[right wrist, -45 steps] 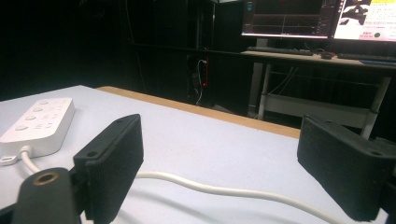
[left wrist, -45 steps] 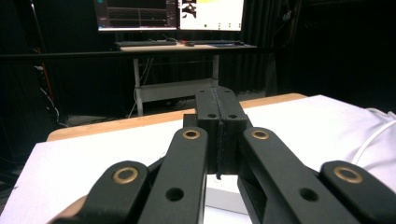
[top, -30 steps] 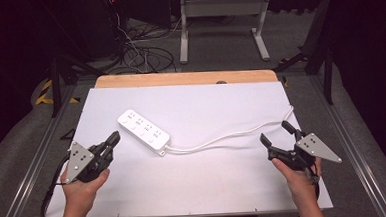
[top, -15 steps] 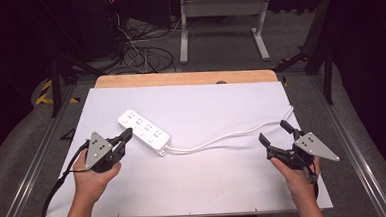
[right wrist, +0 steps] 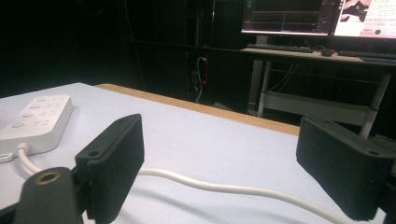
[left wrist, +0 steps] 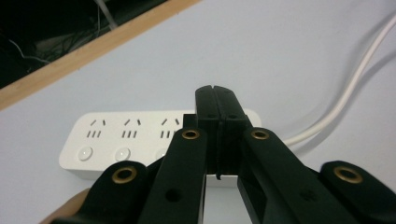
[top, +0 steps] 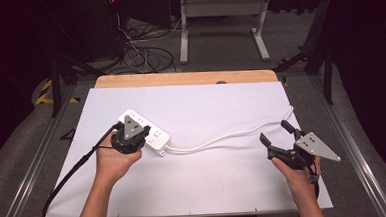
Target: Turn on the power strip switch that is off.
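A white table (top: 221,112) is set in a dark room. The power strip (top: 155,134) lies left of centre, directly under the left gripper (top: 140,136), whose jaws are pressed together. The right gripper (top: 277,134) is held wide apart near the cord (top: 222,138).

White table (top: 224,177) brightly lit from above; surroundings dark; soft cable shadows; near jaws blurred.
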A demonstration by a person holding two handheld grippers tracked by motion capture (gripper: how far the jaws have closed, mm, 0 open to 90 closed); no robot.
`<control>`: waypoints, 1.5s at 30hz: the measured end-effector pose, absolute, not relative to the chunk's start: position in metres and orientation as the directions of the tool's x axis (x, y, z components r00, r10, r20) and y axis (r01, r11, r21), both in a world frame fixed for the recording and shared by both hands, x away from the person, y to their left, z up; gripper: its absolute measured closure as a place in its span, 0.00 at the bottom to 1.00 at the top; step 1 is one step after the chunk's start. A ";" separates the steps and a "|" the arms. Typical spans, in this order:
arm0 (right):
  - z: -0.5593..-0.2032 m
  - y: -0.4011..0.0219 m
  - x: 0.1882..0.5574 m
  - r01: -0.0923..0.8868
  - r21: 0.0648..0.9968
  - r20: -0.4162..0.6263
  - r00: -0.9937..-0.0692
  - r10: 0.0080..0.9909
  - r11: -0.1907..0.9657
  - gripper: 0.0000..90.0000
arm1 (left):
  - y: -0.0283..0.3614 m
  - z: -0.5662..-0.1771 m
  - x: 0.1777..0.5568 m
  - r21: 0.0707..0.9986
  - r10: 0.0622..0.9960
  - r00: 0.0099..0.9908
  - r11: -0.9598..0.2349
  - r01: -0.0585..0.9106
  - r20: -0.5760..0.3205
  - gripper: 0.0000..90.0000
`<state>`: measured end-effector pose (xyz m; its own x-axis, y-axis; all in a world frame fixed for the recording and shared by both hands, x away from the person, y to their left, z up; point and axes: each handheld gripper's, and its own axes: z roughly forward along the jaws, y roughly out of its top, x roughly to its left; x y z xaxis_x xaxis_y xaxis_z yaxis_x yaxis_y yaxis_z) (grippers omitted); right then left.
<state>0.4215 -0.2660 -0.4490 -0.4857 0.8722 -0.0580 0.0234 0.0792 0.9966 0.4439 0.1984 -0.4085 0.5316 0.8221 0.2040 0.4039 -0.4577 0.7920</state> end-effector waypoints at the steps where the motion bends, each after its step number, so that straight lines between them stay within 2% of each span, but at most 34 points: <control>1: -0.449 -0.266 0.422 0.024 0.997 -0.058 -0.486 0.872 0.080 0.18 | 0.198 -0.410 0.445 0.785 0.821 0.535 -0.461 0.413 0.201 1.00; 30: -0.450 -0.264 0.421 0.031 0.996 -0.059 -0.489 0.870 0.085 0.18 | 0.189 -0.445 0.479 0.641 0.838 0.522 -0.491 0.590 0.162 1.00; 45: -0.450 -0.263 0.421 0.033 0.995 -0.064 -0.488 0.871 0.091 0.18 | 0.188 -0.449 0.484 0.630 0.837 0.526 -0.490 0.602 0.148 1.00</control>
<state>0.4210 -0.2632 -0.4505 -0.4876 0.8707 -0.0636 0.0328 0.0910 0.9953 0.4842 0.1882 -0.4495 0.5265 0.8371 0.1485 0.6023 -0.4905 0.6298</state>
